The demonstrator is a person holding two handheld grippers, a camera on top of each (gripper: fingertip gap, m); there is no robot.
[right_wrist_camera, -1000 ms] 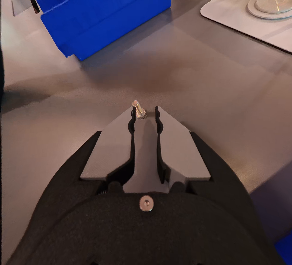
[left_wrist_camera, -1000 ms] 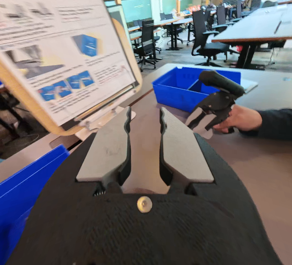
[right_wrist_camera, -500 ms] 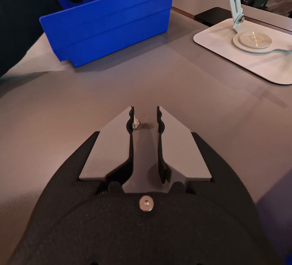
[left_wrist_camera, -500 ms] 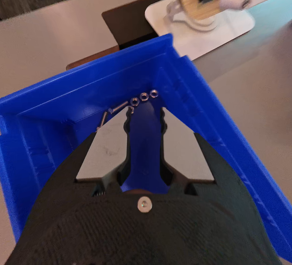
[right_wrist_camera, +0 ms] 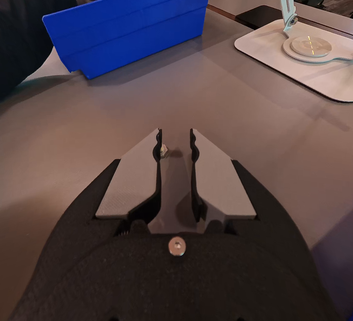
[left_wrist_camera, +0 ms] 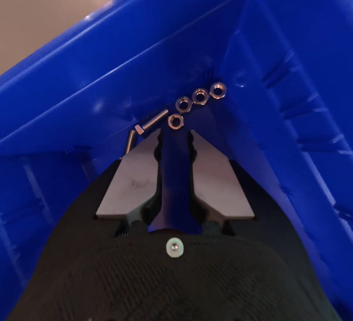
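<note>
Left hand-held gripper (left_wrist_camera: 174, 132) inside blue plastic bin (left_wrist_camera: 133, 50), jaws apart, empty, tips just short of nearest silver hex nut (left_wrist_camera: 175, 122); three more nuts beyond it in bin corner, two steel bolts beside. Right hand-held gripper (right_wrist_camera: 175, 130) low over grey counter (right_wrist_camera: 95, 130), jaws apart around upright silver bolt (right_wrist_camera: 163, 152), bolt against left finger. Risk: nut lies flat, may skid toward corner; off-centre bolt may topple on closing.

You have nothing to read here: no writing, label, brand, number or sign shows on anything in either wrist view.
</note>
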